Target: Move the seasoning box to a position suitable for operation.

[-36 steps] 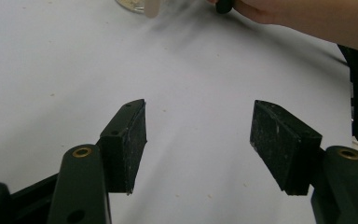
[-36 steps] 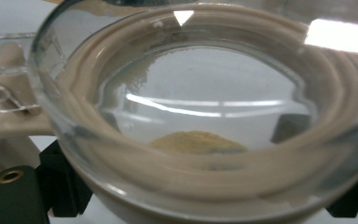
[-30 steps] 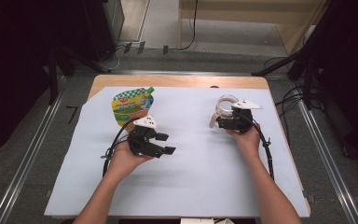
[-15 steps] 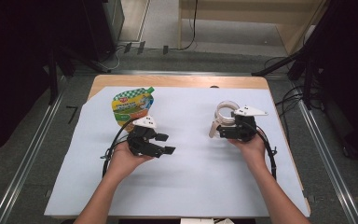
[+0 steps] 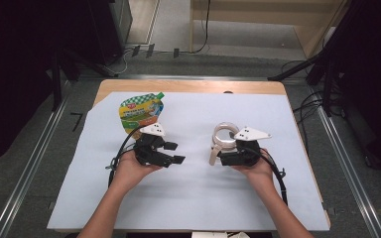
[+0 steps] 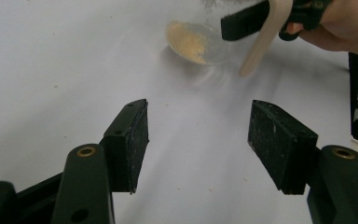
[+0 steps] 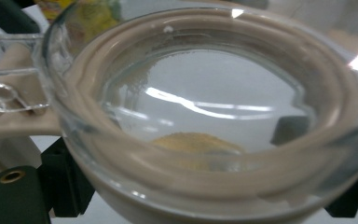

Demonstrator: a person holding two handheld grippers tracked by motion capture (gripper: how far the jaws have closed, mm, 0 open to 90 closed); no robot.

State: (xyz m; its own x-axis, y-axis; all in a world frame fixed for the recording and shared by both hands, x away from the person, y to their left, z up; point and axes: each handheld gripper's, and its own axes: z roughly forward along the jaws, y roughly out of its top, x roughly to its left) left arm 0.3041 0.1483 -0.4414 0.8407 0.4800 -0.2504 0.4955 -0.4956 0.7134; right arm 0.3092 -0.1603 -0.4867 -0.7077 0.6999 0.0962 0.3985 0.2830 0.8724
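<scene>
I sit at a counter (image 5: 129, 198) covered with a pale sheet, a pair of tongs in each hand. My right tongs (image 5: 223, 157) grip a clear glass jar (image 5: 225, 134) with a beige rim and a clip-on lid; their jaws are closed on its body, holding it just off the sheet, right of centre. My left tongs (image 5: 173, 152) are about half open with nothing between the jaws, resting left of centre, aimed toward the jar. Beyond my left hand (image 5: 129, 168), at the far left of the sheet, stands a green and yellow spouted pouch (image 5: 140, 110), untouched. I judge the job to be early: the jar is picked up and open, only a small heap of yellow powder (image 7: 193, 142) lies inside, and the pouch has yet to be taken up and poured. The high view gives the layout, pouch, both hands and jar together, but not the contents. The right tongs view looks straight down into the jar mouth and shows the powder and the clear lid hanging at the left. The left tongs view shows my empty jaws over bare sheet, with the jar and its beige clasp (image 6: 265, 37) farther off
</scene>
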